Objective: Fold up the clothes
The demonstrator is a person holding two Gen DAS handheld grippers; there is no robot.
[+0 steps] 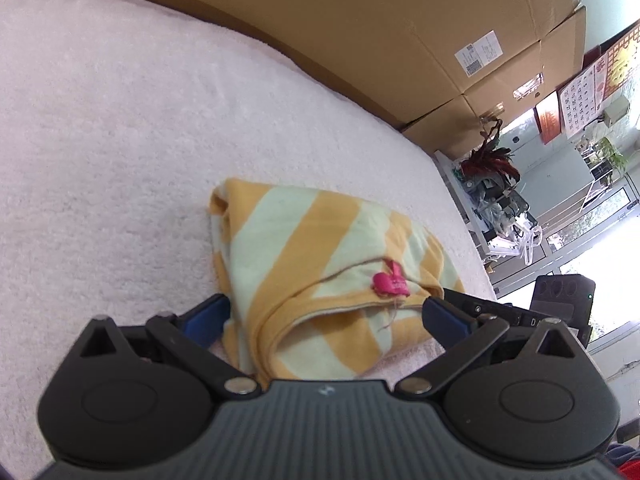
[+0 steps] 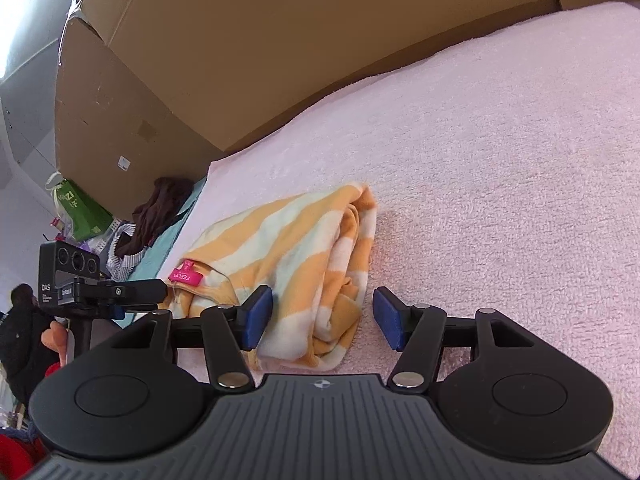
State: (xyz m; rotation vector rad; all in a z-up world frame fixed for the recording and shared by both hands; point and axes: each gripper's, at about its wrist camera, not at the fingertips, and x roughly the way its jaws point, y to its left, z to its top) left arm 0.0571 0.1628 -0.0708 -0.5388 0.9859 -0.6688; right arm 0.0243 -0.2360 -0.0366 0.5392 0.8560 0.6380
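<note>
Both claws, left claw and right claw, spread apart around folded striped garment.

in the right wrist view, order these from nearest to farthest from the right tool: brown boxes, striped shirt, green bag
1. striped shirt, between the right tool fingers
2. green bag, far left, beyond the pink blanket's edge
3. brown boxes, along the back

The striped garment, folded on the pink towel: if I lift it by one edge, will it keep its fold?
Probably not. The striped garment looks like soft knit, its layers loosely stacked, so it would likely droop and unfold. It seems light. The fluffy pink towel would likely drag on it when pushed, bunching it. Both grippers, left and right, are open around it.
</note>
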